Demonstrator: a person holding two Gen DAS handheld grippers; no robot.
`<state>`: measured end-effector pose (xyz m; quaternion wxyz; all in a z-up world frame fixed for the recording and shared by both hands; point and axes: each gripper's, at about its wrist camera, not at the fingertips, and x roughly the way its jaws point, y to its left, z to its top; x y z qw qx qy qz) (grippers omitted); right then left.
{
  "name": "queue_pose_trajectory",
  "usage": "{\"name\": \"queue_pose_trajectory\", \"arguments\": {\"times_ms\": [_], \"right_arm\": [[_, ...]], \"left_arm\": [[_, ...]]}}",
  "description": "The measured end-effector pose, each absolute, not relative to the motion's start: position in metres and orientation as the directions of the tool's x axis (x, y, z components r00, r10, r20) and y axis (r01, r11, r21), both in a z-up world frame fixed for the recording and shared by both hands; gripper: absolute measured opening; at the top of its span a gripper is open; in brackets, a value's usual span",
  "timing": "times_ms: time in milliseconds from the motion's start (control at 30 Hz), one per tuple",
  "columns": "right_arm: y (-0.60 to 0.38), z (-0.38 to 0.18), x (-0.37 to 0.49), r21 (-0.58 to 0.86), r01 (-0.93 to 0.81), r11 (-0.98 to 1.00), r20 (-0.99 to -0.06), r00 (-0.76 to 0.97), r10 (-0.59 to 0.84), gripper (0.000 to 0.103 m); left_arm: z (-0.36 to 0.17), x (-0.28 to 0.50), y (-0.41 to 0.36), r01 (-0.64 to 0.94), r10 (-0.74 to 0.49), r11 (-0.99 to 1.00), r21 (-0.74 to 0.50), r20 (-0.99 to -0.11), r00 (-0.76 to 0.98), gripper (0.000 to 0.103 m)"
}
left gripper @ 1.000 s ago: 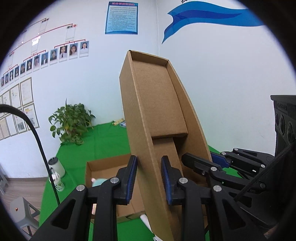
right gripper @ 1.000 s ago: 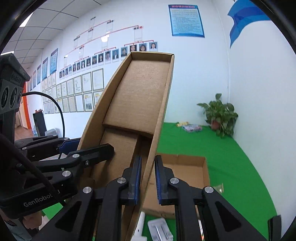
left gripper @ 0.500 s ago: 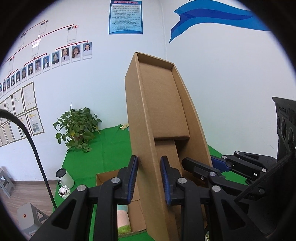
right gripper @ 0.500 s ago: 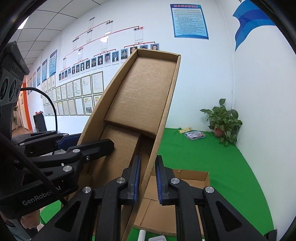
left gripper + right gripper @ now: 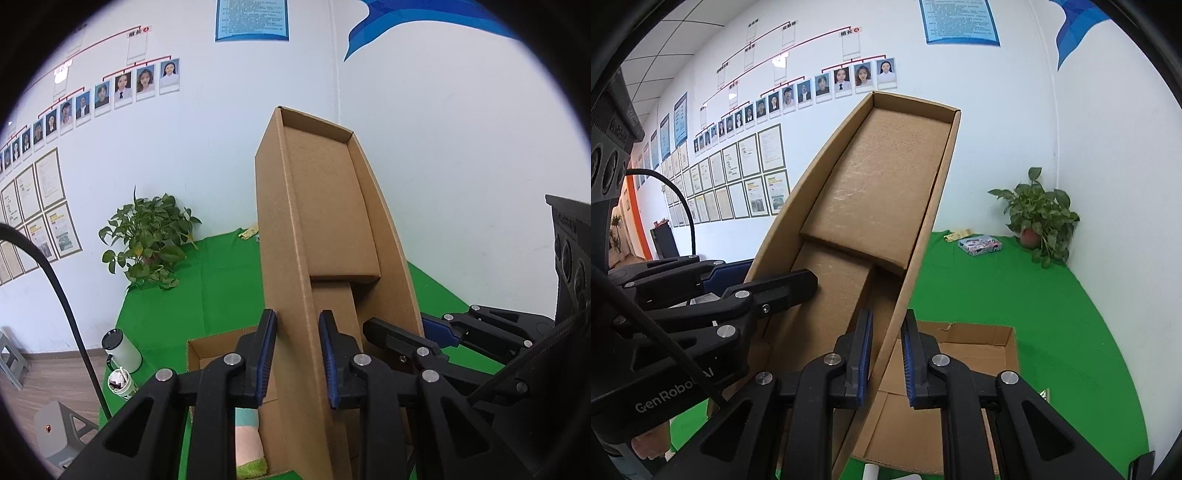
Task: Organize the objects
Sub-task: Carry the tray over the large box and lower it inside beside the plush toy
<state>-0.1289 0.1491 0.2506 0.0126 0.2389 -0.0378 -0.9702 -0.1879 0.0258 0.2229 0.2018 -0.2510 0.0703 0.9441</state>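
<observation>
A long brown cardboard tray (image 5: 325, 206) is held up in the air, its open side facing the cameras, tilted upward. My left gripper (image 5: 297, 354) is shut on its left side wall. My right gripper (image 5: 888, 354) is shut on its right side wall (image 5: 923, 236). Each gripper shows in the other's view, the right one (image 5: 417, 336) and the left one (image 5: 757, 288), on opposite walls. Below lies an open cardboard box (image 5: 960, 369) on the green cloth; in the left wrist view it (image 5: 214, 343) holds a pastel soft item (image 5: 247, 439).
A potted plant (image 5: 147, 240) stands in the wall corner on the green cloth (image 5: 1015, 288). A patterned packet (image 5: 979, 245) lies near it. A white flask (image 5: 123, 349) and a cup (image 5: 120, 382) stand at the cloth's left edge. A grey stool (image 5: 55, 432) is on the floor.
Both grippers have lifted the cardboard tray higher and tilted it more upright; the open box and green cloth have dropped lower in both views. The grips have not changed.
</observation>
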Motion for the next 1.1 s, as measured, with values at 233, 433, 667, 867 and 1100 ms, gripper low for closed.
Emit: {"name": "queue_pose_trajectory", "arguments": {"times_ms": [233,433,667,867,1100], "right_arm": [[0.163,0.215,-0.182,0.110,0.005,-0.994,-0.516,-0.854,-0.062,0.013],[0.170,0.174,-0.228,0.135,0.000,-0.991,-0.567,-0.820,-0.077,0.013],[0.177,0.103,-0.289,0.172,0.003,-0.985,-0.638,-0.762,-0.113,0.012],[0.183,0.023,-0.336,0.212,0.007,-0.977,-0.703,-0.694,-0.157,0.012],[0.182,-0.060,-0.370,0.245,-0.005,-0.969,-0.764,-0.616,-0.190,0.011]], "left_arm": [[0.197,-0.222,0.025,-0.411,0.336,-0.911,0.015,-0.552,-0.763,0.023],[0.165,-0.252,0.020,-0.401,0.327,-0.916,-0.012,-0.602,-0.729,0.023],[0.113,-0.283,0.006,-0.377,0.297,-0.925,-0.033,-0.681,-0.669,0.023],[0.060,-0.302,-0.005,-0.352,0.277,-0.934,-0.064,-0.752,-0.599,0.023],[0.005,-0.308,-0.005,-0.320,0.240,-0.944,-0.075,-0.824,-0.513,0.023]]}}
